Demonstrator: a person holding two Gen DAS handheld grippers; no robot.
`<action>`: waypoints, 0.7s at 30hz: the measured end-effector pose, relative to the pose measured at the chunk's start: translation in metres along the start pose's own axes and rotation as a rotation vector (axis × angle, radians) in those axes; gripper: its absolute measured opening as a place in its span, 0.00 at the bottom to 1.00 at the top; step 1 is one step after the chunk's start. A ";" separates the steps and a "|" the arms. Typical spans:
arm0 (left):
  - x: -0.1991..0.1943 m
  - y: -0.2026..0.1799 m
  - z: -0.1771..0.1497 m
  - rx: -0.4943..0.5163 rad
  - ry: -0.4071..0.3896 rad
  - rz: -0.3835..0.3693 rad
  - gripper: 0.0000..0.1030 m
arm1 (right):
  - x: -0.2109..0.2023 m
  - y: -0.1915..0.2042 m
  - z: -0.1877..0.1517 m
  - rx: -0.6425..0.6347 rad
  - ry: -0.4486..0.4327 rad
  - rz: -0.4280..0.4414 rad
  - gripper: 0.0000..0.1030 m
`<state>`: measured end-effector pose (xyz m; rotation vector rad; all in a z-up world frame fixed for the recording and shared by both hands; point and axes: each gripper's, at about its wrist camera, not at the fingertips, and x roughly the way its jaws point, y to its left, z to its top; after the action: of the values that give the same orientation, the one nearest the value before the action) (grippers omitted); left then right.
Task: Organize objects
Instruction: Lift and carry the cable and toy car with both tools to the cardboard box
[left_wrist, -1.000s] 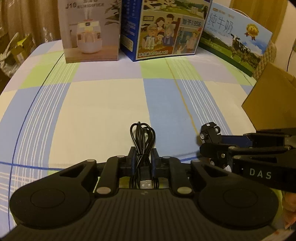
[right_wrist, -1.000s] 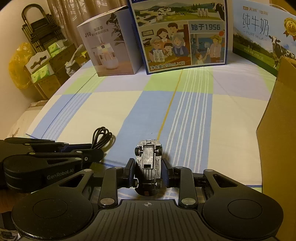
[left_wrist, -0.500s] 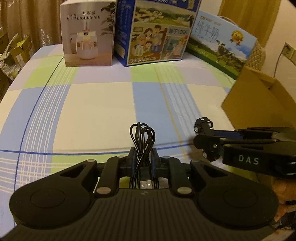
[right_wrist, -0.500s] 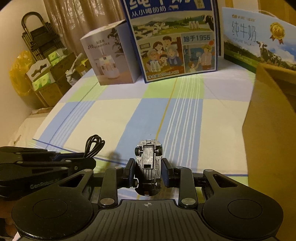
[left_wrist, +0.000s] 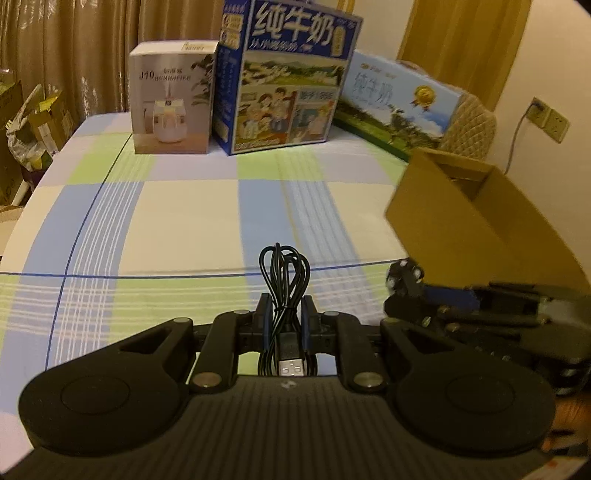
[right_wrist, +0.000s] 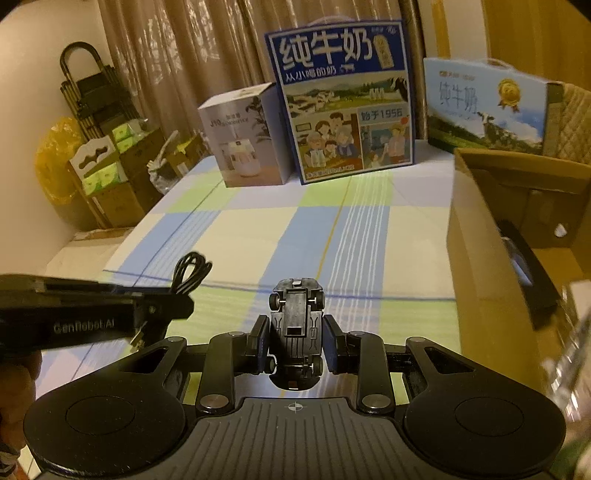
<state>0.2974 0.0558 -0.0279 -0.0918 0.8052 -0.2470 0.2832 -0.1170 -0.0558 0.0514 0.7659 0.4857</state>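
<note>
- Both grippers have risen since a second ago, and the cardboard box (right_wrist: 517, 236) at the bed's right edge now shows its open top.
- Left gripper (left_wrist: 284, 314) fingers are clamped on the coiled cable (left_wrist: 283, 273); right gripper (right_wrist: 295, 332) fingers pinch the toy car (right_wrist: 295, 325), belly up.
- That likely means both are headed for the box.
- Something dark, perhaps a strap, already lies inside.
- Humidifier box (left_wrist: 173, 99) and milk cartons (left_wrist: 284, 77) line the bed's (left_wrist: 184, 214) far edge, well clear; only the box's near wall stands between.
</note>
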 end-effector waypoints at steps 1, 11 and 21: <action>-0.007 -0.004 -0.003 -0.001 -0.012 -0.003 0.11 | -0.007 0.002 -0.005 0.001 -0.002 0.000 0.26; -0.068 -0.044 -0.048 -0.029 -0.057 -0.011 0.11 | -0.087 0.019 -0.044 -0.033 -0.022 -0.023 0.26; -0.120 -0.084 -0.078 -0.052 -0.092 -0.027 0.12 | -0.162 0.024 -0.072 -0.050 -0.048 -0.076 0.26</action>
<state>0.1453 0.0058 0.0174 -0.1620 0.7196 -0.2454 0.1252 -0.1765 0.0030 -0.0123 0.7056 0.4296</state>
